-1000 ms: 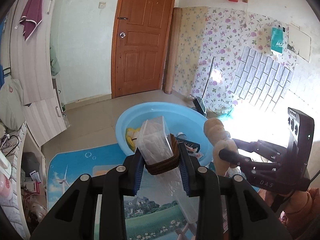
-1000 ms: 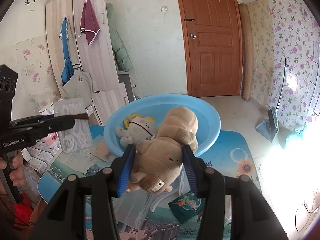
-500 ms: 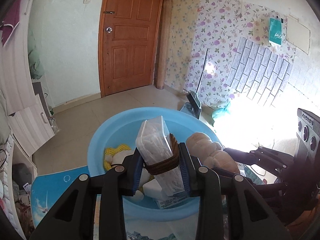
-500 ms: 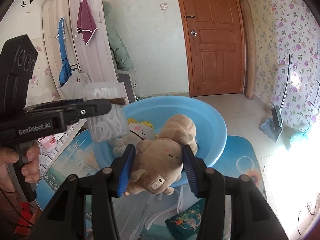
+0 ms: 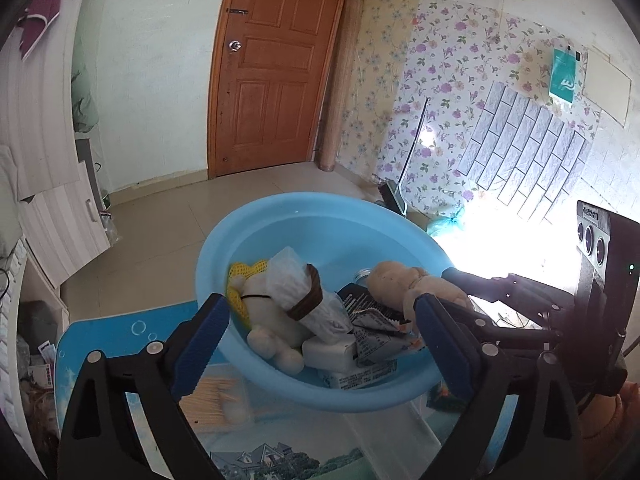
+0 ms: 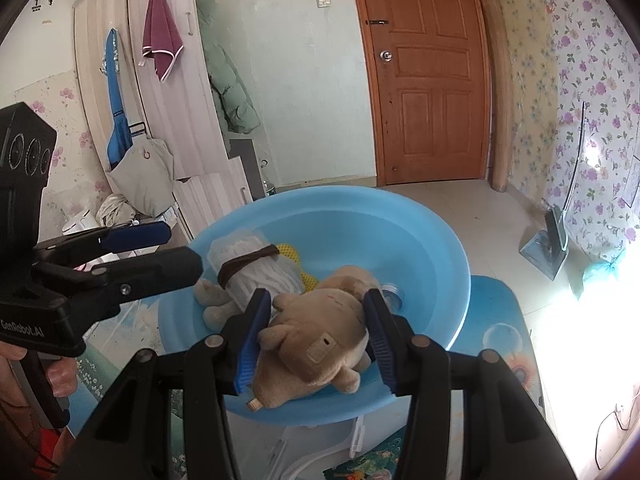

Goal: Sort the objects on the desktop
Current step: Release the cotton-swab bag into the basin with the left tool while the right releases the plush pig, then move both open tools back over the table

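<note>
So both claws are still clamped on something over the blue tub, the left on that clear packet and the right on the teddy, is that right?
Only half right. In the left wrist view the left claw stands open, and the clear packet with its brown band lies in the blue tub. The right claw does hold the teddy over the tub.

Blown-out right-side glare, fisheye-warped edges

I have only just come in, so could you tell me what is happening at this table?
A person is sorting things into a blue basin with two handheld grippers. The left gripper is open above the basin, and a clear plastic box with a brown band lies inside on a cream plush toy. The right gripper is shut on a brown plush toy over the near rim, not yet released.
</note>
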The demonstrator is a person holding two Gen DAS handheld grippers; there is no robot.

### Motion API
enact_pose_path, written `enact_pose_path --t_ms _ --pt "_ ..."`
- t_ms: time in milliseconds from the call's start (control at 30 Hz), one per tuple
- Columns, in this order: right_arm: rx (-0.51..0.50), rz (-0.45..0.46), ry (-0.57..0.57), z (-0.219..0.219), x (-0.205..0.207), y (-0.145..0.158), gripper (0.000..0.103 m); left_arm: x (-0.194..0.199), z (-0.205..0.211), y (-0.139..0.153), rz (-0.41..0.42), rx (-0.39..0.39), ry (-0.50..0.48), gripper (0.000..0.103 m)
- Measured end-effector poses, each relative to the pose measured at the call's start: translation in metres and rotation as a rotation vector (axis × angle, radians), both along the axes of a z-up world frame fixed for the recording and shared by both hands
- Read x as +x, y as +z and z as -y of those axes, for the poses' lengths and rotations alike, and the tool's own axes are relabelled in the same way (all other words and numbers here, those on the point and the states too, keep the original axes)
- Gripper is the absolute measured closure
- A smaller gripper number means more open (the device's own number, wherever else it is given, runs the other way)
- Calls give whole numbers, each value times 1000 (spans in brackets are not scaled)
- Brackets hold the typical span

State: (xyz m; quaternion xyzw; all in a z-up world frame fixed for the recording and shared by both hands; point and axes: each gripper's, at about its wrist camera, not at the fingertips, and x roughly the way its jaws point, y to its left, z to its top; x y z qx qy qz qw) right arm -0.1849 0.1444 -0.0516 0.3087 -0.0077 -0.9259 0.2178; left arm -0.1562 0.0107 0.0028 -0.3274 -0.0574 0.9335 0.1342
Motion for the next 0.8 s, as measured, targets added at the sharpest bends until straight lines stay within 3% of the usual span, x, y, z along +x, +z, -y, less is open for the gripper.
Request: enact_pose_path --t_ms 133,467,800 --pt "19 -7 -41 -1 10 5 40 18 10 -3 13 1 34 5" --pt "39 -12 -94 -5 42 18 37 69 29 -15 50 -8 83 4" --pt "63 38 -90 -6 75 8 37 105 41 -37 100 -25 97 4"
